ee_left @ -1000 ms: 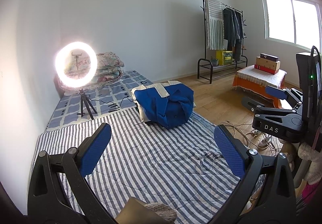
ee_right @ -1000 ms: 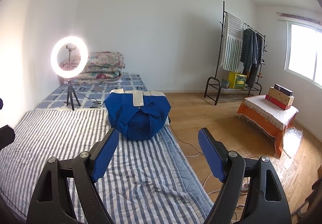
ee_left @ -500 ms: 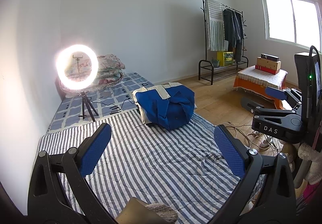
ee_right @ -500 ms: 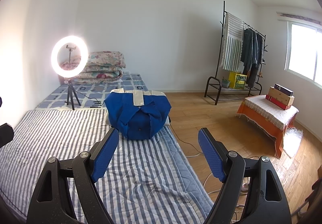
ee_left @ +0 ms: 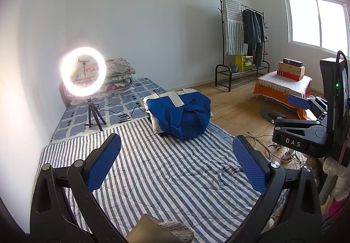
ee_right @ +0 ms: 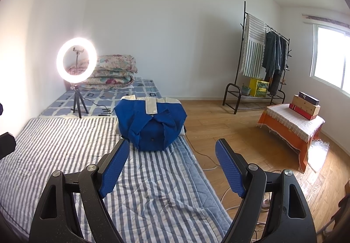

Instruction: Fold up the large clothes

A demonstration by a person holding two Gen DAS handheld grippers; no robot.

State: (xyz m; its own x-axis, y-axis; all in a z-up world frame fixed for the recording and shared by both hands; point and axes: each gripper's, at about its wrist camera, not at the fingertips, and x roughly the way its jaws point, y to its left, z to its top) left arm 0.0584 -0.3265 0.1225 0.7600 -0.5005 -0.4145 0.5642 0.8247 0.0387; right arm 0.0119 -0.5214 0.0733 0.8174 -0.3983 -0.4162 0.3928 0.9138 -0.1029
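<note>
A blue garment with cream trim [ee_left: 179, 115] [ee_right: 152, 126] lies bunched in a compact bundle on the far part of the striped quilt [ee_left: 157, 173] [ee_right: 54, 140]. My left gripper [ee_left: 176, 144] is open and holds nothing, hovering above the quilt well short of the bundle. My right gripper [ee_right: 172, 149] is open too, with nothing between its blue pads, and the bundle lies just beyond its left finger. The right gripper's body [ee_left: 301, 133] shows at the right edge of the left wrist view.
A lit ring light on a tripod [ee_left: 84, 72] [ee_right: 76, 61] stands on the checked mattress, its cable running to the bundle. Folded floral quilts [ee_right: 111, 72] lie by the wall. A clothes rack [ee_right: 262, 57], an orange-draped bench with boxes [ee_right: 293, 120] and floor cables [ee_left: 262, 142] are at the right.
The left wrist view has shifted slightly, so the ring light and bundle sit a little further right and lower. Both grippers stay open and the garment has not moved.
</note>
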